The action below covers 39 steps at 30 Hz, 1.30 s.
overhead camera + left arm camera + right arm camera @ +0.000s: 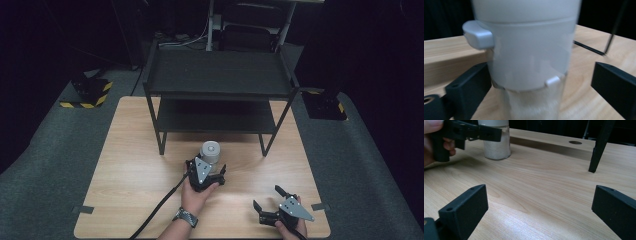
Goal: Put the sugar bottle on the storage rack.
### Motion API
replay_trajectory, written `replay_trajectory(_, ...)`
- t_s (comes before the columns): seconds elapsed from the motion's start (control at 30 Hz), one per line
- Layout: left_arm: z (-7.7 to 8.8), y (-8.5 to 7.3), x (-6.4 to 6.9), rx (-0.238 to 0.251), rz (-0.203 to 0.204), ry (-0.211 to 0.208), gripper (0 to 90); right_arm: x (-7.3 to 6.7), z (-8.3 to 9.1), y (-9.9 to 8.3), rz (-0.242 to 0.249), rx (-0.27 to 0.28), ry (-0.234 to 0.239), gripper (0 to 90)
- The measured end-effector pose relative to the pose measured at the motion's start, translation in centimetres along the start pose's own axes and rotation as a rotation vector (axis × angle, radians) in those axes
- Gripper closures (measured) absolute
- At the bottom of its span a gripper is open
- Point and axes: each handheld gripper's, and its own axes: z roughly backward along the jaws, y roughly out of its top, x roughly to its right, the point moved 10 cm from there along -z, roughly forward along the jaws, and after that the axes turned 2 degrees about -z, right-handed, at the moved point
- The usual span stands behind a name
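A glass jar (210, 151) with a pale grey lid and white grains inside stands upright on the wooden table (130, 165), just in front of the black shelf rack (220, 75). My left gripper (207, 169) reaches around it from the near side. In the left gripper view the jar (529, 57) stands between the jaws of the left gripper (540, 80); the left jaw is at its side and a gap remains before the right jaw. My right gripper (266, 197) rests open near the table's front right, with nothing between its jaws (540, 201). From there the jar (497, 147) shows at upper left.
The two-tier rack stands at the back of the table; one of its legs (599, 147) comes down to the right of the jar. A round hole (575, 142) is in the tabletop behind it. Grey carpet (50, 165) surrounds the table.
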Motion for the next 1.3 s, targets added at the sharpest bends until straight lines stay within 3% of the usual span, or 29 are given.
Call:
replay_trajectory(0.17,-0.7,0.5,0.7,0.005,0.018,0.073,15.9,0.0,0.0,0.0,0.004,0.002,0.004,0.2)
replay_trajectory(0.3,-0.7,0.8,1.0,0.017,0.022,0.111,23.7,0.1,0.0,0.0,0.003,0.004,0.006,0.2)
replay_trajectory(0.4,-0.7,1.1,0.8,0.014,0.039,0.116,27.9,0.1,0.0,0.0,0.005,0.004,0.007,0.1)
replay_trajectory(0.57,-0.6,1.2,0.5,0.007,0.041,0.096,28.2,0.1,0.0,0.0,0.005,0.004,0.007,0.2)
replay_trajectory(0.93,1.0,0.9,-1.3,0.005,-0.007,-0.024,28.3,0.0,0.0,0.0,0.009,0.004,0.007,0.1)
replay_trajectory(1.13,2.4,1.3,-2.6,0.005,-0.007,-0.051,28.3,0.0,0.0,0.0,0.013,0.006,0.008,0.1)
replay_trajectory(1.3,3.5,2.3,-3.5,0.006,-0.008,-0.043,28.3,0.0,0.0,0.0,0.014,0.005,0.006,0.1)
